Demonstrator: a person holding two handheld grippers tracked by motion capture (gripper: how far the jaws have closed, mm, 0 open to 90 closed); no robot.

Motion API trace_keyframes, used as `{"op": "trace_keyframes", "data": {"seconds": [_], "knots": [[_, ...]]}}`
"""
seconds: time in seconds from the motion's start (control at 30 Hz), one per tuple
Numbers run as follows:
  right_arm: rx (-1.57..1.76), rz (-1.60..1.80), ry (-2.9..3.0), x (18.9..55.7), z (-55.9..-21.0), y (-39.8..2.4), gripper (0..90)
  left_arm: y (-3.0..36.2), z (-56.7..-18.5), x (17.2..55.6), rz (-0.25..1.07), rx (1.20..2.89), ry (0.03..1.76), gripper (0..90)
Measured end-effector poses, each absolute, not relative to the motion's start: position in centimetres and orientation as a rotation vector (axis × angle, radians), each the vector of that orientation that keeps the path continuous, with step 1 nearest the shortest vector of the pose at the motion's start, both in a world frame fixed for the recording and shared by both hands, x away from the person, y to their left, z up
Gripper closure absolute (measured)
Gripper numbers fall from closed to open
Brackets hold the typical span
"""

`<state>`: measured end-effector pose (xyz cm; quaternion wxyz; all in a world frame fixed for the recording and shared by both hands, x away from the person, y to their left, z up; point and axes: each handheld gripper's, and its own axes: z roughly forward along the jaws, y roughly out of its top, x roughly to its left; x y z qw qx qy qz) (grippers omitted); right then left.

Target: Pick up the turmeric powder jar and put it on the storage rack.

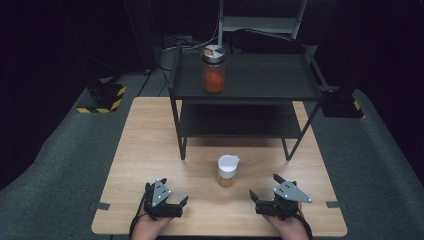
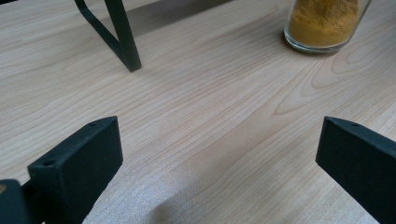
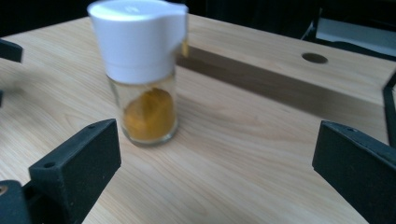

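— Spice jar [image 1: 227, 171] on table [image 1: 140, 150], upright, between left hand-held gripper [image 1: 166, 199] and right hand-held gripper [image 1: 266, 190]?
— Untouched. Both sets of jaws spread wide, empty. Nothing begun; everything left, seemingly.

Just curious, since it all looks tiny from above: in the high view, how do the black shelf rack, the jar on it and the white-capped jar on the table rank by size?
1. Black shelf rack, by far the largest.
2. Jar with the orange filling on its top shelf.
3. White-capped jar on the table.

The two jars look close in size and sit at different distances, so their order is unsure.
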<state>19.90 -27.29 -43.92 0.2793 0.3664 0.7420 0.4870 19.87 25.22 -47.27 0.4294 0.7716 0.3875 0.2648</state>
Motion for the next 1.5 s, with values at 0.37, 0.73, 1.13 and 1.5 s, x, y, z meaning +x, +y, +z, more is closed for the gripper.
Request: {"op": "trace_keyframes", "data": {"seconds": [0.37, 0.73, 1.13, 1.5], "knots": [[0.926, 1.336, 2.042, 20.8, -43.6, -24.9, 0.3, 25.2, -47.3, 19.8, 0.66, 1.932, 0.956, 0.5], [0.905, 1.351, 2.073, 22.2, -43.8, -22.8, 0.5, 25.3, -47.3, 19.8, 0.661, 1.933, 0.949, 0.5], [0.932, 1.365, 2.073, 23.6, -44.6, -21.9, 4.3, 25.3, -47.3, 19.8, 0.656, 1.938, 0.944, 0.5], [0.929, 1.388, 2.095, 25.1, -45.2, -21.5, 13.9, 25.4, -47.2, 19.9, 0.651, 1.937, 0.945, 0.6]]}}
